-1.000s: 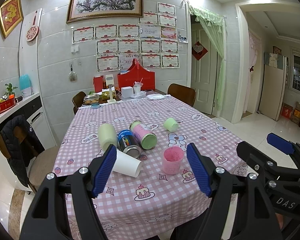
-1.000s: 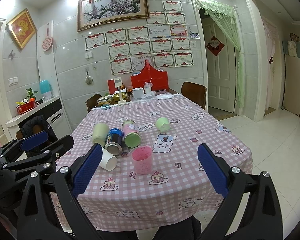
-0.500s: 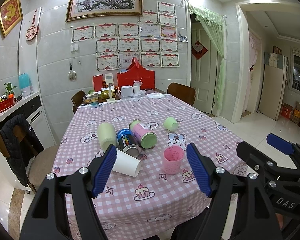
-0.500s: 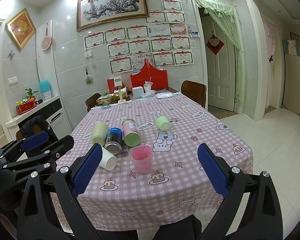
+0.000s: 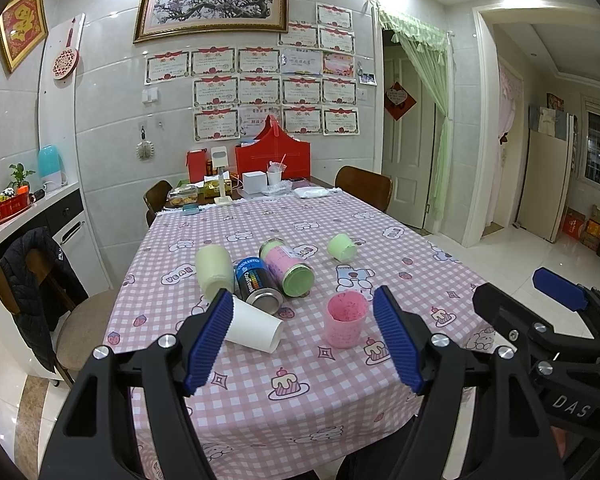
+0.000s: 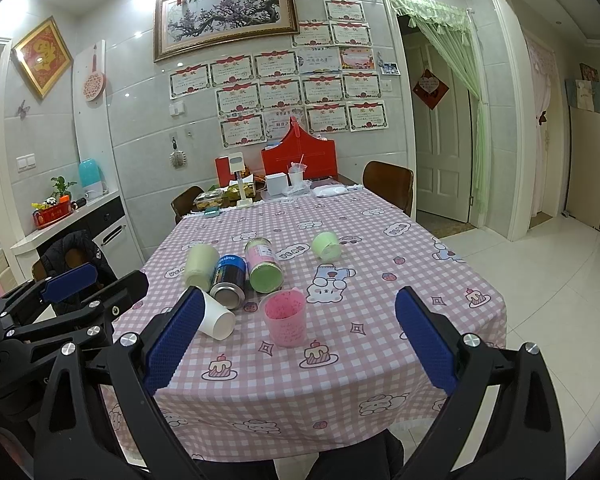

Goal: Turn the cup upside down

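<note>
A pink plastic cup (image 5: 344,319) stands upright, mouth up, near the front of the pink checked tablecloth (image 5: 283,396); it also shows in the right wrist view (image 6: 285,317). My left gripper (image 5: 302,334) is open and empty, held short of the table's front edge, with the cup between its blue pads in the view. My right gripper (image 6: 300,336) is open wide and empty, also short of the table edge. The right gripper appears at the right of the left wrist view (image 5: 556,288).
A white paper cup (image 5: 255,326) lies on its side left of the pink cup. Behind lie a dark can (image 5: 255,284), a pink-and-green can (image 5: 287,266), a pale cup (image 5: 213,268) and a small green cup (image 5: 342,247). Chairs stand around the table; clutter sits at the far end.
</note>
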The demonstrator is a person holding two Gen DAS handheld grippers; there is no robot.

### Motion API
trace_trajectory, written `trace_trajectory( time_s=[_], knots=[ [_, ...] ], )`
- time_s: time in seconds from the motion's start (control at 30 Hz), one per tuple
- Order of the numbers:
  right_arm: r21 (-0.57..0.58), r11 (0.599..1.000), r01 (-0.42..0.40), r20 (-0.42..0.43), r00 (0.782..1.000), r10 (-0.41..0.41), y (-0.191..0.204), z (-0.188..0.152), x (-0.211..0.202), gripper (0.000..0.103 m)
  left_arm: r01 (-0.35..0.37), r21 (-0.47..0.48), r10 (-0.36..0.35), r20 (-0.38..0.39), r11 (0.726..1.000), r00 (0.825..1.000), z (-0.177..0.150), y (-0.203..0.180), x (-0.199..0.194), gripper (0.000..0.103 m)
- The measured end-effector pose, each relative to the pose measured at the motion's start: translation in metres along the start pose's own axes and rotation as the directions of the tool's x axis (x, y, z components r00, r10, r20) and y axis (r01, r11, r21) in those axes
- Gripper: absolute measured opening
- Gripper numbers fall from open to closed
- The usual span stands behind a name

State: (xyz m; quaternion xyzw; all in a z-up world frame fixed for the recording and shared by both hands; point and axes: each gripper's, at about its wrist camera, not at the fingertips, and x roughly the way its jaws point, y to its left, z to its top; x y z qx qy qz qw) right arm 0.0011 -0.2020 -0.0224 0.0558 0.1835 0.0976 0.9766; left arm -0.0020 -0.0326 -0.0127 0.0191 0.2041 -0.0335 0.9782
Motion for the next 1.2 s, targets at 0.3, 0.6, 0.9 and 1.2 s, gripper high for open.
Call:
trace_trajectory(
  time_s=[0.3,0.6,0.9,1.2],
  knots=[
    [-0.003,1.000,-0.003,0.001,1.000,0.003,0.0000,0.0000,-0.0001,0.093,0.000,-0.005,0.000,0.000,1.000,1.000,-0.0009,0.0018,-0.0001,0.072],
    [-0.005,1.000,-0.003,0.001,1.000,0.003,0.0007,-0.0001,0.0000,0.093,0.007,-0.007,-0.007,-0.003,1.000,1.000,-0.0017,0.0024,0.0007,0.072],
    [-0.004,1.000,-0.004,0.002,1.000,0.004,0.0031,-0.0009,-0.0010,0.094,0.017,-0.016,-0.017,-0.004,1.000,1.000,-0.0019,0.0028,0.0000,0.072],
    [-0.014,1.000,-0.006,-0.013,1.000,0.006,0.0078,-0.0022,-0.0004,0.094,0.004,-0.020,-0.005,-0.026,1.000,1.000,-0.0038,0.0048,0.0023,0.072]
  ],
)
